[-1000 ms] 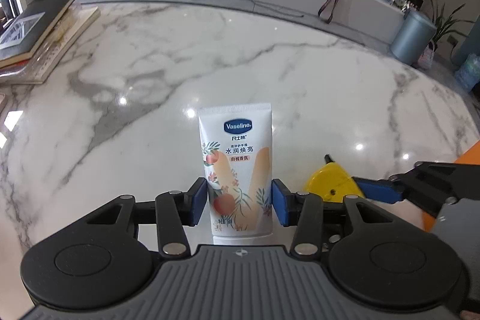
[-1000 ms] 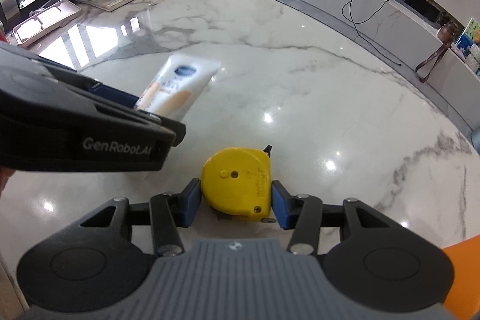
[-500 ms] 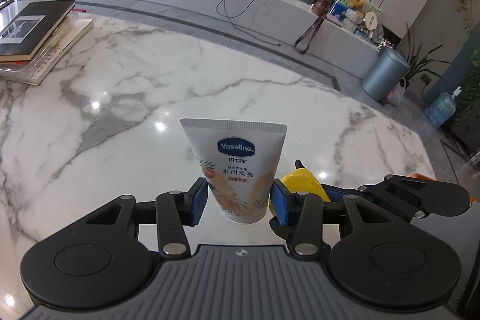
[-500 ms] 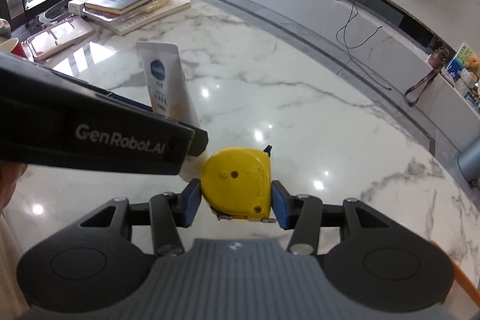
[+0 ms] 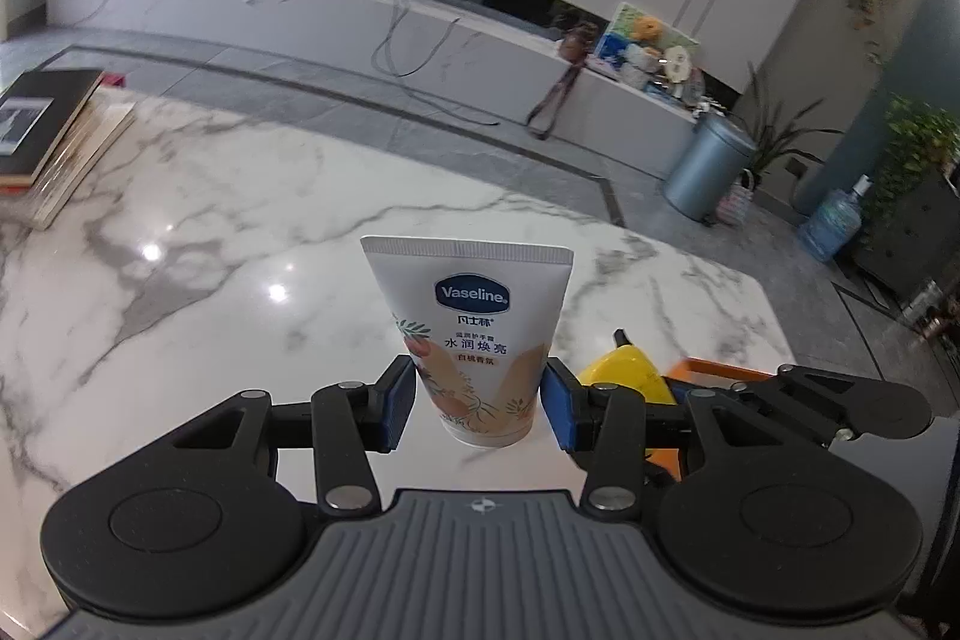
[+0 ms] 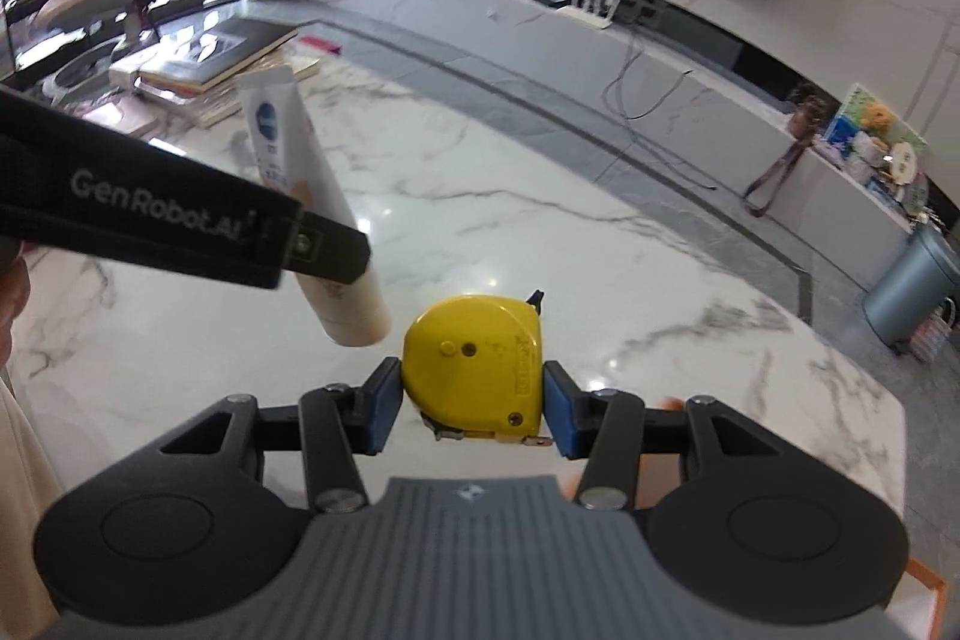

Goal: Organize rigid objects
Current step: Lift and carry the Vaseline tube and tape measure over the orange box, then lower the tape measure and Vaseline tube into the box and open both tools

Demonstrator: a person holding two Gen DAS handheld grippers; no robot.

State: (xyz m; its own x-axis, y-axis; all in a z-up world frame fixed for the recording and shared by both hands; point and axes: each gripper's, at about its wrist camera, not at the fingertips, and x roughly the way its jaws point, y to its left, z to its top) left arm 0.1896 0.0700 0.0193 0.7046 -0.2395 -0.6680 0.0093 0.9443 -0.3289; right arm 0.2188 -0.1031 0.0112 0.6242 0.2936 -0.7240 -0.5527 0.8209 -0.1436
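Above white marble table (image 5: 210, 244), left claw (image 5: 477, 394) grips Vaseline tube (image 5: 474, 334), right claw (image 6: 471, 397) clamps yellow tape measure (image 6: 474, 364).

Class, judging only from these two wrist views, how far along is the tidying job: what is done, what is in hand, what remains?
Done: both items are picked up, clear of the marble table. In hand: the left hand-held gripper clamps the Vaseline tube; the right hand-held gripper clamps the yellow tape measure. Left: setting both down, perhaps in the orange tray glimpsed alongside.
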